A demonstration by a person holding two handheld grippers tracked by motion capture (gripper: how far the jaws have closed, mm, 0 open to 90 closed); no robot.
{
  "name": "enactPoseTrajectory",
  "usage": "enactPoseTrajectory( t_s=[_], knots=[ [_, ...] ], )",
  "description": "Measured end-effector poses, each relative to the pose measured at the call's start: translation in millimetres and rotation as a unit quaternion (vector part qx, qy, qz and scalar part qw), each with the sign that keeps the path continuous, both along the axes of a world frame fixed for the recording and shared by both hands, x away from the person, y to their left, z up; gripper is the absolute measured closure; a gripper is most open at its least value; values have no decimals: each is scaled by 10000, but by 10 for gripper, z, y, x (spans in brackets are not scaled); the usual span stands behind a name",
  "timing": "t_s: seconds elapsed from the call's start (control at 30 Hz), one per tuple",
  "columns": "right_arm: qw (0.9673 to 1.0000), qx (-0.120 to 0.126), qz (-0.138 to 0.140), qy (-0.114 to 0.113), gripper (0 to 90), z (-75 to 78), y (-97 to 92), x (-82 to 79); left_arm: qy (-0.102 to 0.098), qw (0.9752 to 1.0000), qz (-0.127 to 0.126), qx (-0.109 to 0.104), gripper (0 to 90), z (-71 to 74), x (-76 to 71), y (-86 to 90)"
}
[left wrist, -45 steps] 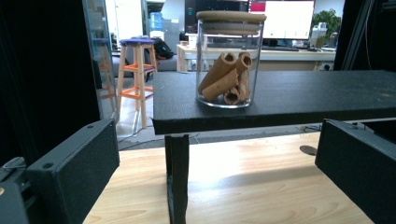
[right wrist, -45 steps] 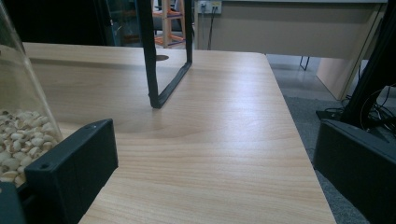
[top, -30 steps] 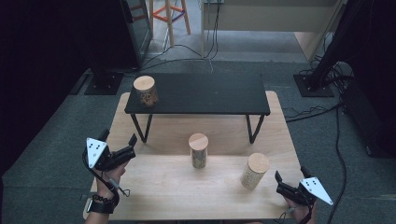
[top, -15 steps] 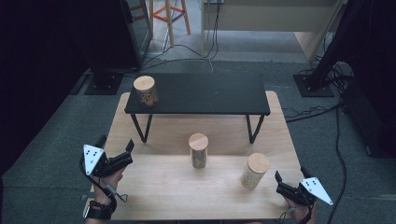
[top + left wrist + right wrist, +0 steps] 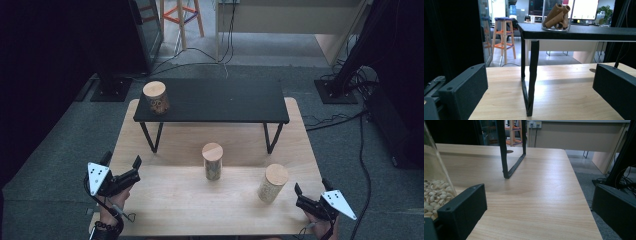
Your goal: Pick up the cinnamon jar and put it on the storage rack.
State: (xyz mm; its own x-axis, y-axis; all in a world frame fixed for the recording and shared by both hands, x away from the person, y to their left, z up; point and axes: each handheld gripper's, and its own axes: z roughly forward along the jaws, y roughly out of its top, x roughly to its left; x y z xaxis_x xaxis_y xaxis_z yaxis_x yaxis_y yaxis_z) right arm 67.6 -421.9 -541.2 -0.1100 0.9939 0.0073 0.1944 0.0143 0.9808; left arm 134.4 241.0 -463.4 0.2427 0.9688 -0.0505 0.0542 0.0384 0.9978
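Three clear jars with wooden lids are in the high view. One jar stands on the left end of a low black shelf. A second jar is mid-table and a third jar at the front right. My left gripper hovers open at the table's front-left edge. It faces the shelf leg and the jar of brown rolls above. My right gripper is open at the front-right corner, just right of the third jar. That jar's pale kernels show beside its left jaw.
The wooden table stands on grey carpet. A wooden stool, dark stands and cables lie beyond it. The shelf's right leg rises ahead of my right gripper. The table's right edge drops off between that gripper's jaws.
My left gripper has drawn back a little toward the table's near edge. The right gripper and the jars have stayed put.
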Motion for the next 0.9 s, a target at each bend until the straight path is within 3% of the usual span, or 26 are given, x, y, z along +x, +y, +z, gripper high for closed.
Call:
enactPoseTrajectory(
  t_s=[0.3,0.9],
  knots=[
    [10000,3,-12,-15,0,-3,-1,0,119,9999,37,-73,0,-126,-68,45],
    [10000,42,-23,-42,0,-11,-10,-8,121,9995,199,-221,0,-359,-201,94]
  ],
)
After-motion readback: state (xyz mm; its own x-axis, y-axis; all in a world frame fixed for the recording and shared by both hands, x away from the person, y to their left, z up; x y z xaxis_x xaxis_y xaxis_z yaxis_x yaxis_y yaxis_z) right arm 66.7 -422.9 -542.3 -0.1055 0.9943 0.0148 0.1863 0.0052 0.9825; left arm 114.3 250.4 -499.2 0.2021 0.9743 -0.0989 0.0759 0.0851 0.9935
